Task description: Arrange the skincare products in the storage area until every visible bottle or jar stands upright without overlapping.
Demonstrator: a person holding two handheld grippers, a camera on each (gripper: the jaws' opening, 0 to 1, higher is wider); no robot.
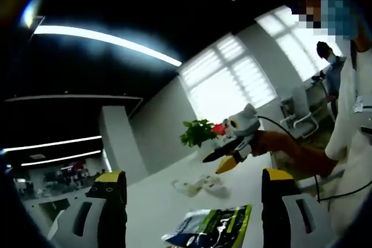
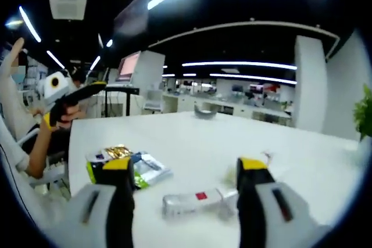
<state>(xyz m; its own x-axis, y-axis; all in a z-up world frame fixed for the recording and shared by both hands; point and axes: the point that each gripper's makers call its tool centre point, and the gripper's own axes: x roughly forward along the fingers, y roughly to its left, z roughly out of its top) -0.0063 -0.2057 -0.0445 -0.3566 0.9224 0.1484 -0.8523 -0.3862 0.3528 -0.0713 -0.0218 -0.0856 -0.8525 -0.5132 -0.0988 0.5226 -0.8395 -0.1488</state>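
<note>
Both claws were held above the white tabletop [image 2: 197,143], jaws parted, gripping nothing: left claw [image 1: 192,201], right claw [image 2: 183,190]. A silver tube [image 2: 195,201] lay flat near the right claw; a green-edged packet [image 2: 136,169] lay to its left.

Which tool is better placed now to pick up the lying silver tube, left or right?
Probably right. The silver tube lies flat just ahead of the right tool, between its open jaws. The left tool hangs near the table edge, farther off.
</note>
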